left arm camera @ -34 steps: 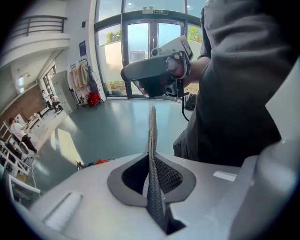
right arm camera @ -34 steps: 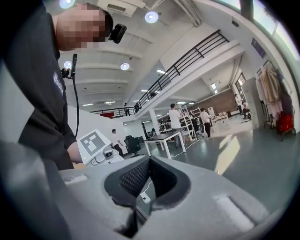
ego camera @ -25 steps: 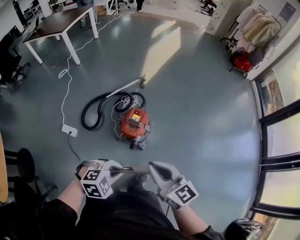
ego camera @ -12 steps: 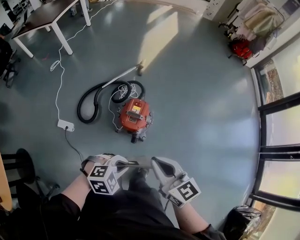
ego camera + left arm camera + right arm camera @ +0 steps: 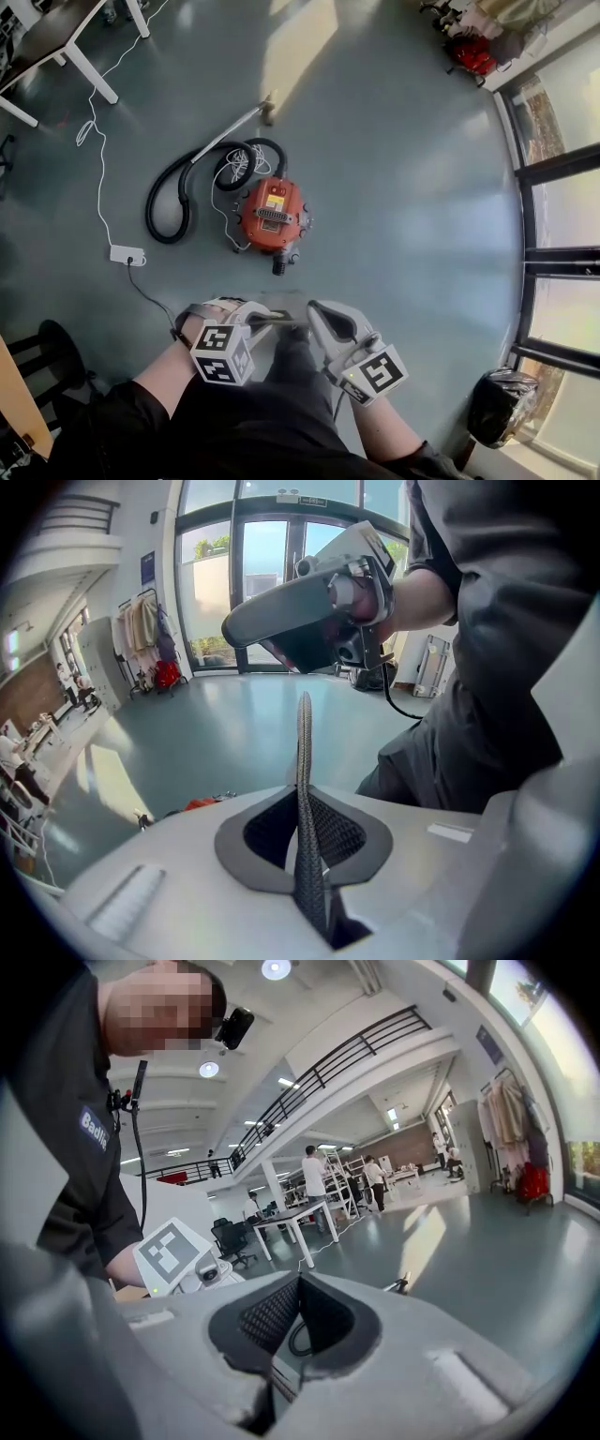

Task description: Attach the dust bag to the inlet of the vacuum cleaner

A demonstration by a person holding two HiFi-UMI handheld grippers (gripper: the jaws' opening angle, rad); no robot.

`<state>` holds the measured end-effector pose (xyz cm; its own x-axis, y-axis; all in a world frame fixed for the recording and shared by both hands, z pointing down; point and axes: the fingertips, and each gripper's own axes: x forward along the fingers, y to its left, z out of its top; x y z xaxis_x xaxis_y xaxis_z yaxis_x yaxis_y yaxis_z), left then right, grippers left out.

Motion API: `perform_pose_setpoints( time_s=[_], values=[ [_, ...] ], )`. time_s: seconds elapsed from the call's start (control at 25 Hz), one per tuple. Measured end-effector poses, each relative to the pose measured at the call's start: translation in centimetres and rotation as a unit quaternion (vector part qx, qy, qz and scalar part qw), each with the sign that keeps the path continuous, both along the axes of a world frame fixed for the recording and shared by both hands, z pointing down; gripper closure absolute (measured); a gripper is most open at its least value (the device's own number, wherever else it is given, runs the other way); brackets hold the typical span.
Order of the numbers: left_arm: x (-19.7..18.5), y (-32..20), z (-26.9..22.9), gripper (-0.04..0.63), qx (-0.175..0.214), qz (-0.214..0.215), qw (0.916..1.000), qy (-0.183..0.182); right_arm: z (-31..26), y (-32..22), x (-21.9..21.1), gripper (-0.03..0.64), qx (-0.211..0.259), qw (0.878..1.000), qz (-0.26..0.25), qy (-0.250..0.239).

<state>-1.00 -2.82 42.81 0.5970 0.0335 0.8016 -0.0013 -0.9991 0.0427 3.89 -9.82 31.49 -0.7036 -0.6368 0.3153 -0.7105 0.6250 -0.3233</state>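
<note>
The round orange canister vacuum cleaner (image 5: 270,216) on the grey-green floor (image 5: 403,187) lies nearer the person than a second ago, so this is still the approach and no fitting has begun. The flat grey woven dust bag (image 5: 281,322) is well short of it, clamped edge-on in the left gripper (image 5: 265,325). The right gripper (image 5: 313,317), pads together, meets its far end, grip unclear.

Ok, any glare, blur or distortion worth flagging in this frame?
Head view: heavy fisheye, the window frames bow; a sun patch glares on the floor, yet the vacuum cleaner is sharp. Left gripper view: dark corners, bright windows, thin grey sheet in its jaws crisp. Right gripper view: mosaic patch top left, ceiling lights flare.
</note>
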Motion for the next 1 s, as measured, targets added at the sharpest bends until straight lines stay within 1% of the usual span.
perform_pose_setpoints(
  time_s=[0.12, 0.2, 0.44, 0.56, 0.76, 1.0],
  values=[
    [-0.2, -0.4, 1.5, 0.558, -0.005, 0.009, 0.9999, 0.007, 1.3, -0.9, -0.1, 0.623, -0.003, 1.0, 0.019, 0.0],
    [-0.1, -0.4, 2.9, 0.558, -0.009, 0.012, 0.9999, 0.007, 2.7, -1.3, -0.1, 0.623, -0.006, 1.0, 0.021, -0.002],
    [1.0, 0.1, 8.8, 0.558, -0.028, 0.003, 0.9995, 0.012, 9.0, -3.0, 1.2, 0.623, -0.013, 1.0, 0.006, 0.005],
    [1.6, 0.4, 11.8, 0.558, -0.036, 0.006, 0.9992, 0.015, 12.0, -3.6, 1.9, 0.623, -0.015, 1.0, 0.005, 0.011],
    [2.0, 0.0, 16.0, 0.558, -0.034, 0.013, 0.9993, 0.003, 16.6, -4.3, 1.6, 0.623, -0.013, 1.0, -0.011, 0.014],
    [2.9, -0.9, 19.7, 0.558, -0.035, 0.01, 0.9994, 0.0, 21.1, -5.7, 2.3, 0.623, -0.006, 1.0, -0.021, 0.019]
  ],
)
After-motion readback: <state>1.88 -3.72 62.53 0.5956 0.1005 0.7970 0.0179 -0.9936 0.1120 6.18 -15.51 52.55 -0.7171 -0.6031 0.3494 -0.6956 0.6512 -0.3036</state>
